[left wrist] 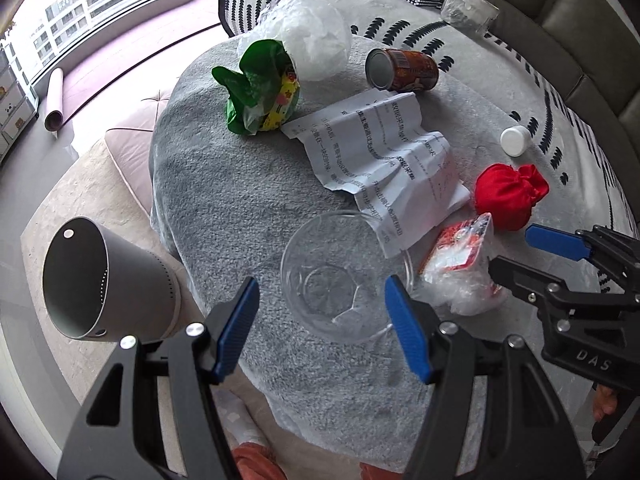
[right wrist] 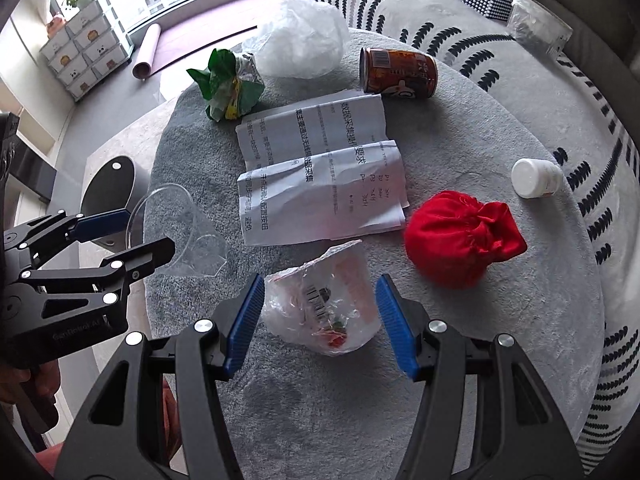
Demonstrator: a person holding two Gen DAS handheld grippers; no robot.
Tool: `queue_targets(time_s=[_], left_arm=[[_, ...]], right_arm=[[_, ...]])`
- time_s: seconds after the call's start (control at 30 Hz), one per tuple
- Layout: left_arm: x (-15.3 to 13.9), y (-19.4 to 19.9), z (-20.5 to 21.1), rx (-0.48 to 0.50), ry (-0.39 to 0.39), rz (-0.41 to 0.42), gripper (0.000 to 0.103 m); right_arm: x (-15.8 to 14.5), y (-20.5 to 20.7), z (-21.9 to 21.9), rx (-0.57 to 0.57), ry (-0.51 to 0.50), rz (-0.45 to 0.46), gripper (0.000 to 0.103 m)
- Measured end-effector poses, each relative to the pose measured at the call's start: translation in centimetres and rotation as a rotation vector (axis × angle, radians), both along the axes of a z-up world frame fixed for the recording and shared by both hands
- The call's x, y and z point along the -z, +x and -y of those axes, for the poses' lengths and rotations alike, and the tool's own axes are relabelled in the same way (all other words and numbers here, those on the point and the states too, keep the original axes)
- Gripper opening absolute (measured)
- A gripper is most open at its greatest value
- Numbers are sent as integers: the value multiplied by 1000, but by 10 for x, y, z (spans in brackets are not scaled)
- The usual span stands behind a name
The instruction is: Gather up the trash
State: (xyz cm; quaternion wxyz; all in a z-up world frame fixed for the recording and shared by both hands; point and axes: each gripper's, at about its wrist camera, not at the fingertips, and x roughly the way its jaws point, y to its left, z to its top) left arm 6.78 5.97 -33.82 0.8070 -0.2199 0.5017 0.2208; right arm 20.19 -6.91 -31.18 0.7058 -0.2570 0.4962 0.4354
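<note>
The clear plastic cup [left wrist: 344,276] stands upright at the near left of the grey tabletop [left wrist: 224,184]. The left hand-held gripper [left wrist: 320,328] hangs over it with its jaws spread, gripping nothing. The cup is probably light, thin and slippery, so a gentle pinch across the rim suits it. Right of it lies a crumpled plastic wrapper [right wrist: 324,304], soft and nearly weightless. The right hand-held gripper [right wrist: 320,320] brackets it, also open; bunching its middle should hold.

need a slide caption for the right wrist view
Open right gripper hovers around a crumpled plastic wrapper on the grey table cover, beside a red pouch.
</note>
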Motion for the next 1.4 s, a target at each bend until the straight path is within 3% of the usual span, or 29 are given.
queue_targets(time_s=[0.3,0.37,0.5,0.53,0.67,0.83,1.4], left_arm=[[23,2,2,-53,-20,-14,60],[26,3,3,-58,-24,-18,50],[26,3,7,-57,-32,3,40],[26,4,8,-51,-17,-2,28],[29,2,2,-70,-50,-3,11],[21,-2,-5,-75,-55,18,10],[-10,-37,-48,-98,-52,81,8]], right_arm=[[34,4,-4,-85,-49,5,56],[42,4,-5,-99,-58,2,56],[51,2,-10,-131,-71,-11,56],[51,0,-11,-139,-74,-10,56],[48,-4,-14,-158,-69,2,45],[40,-2,-17,-152,-66,-5,40],[0,-43,-66,-144,-23,-24,40]])
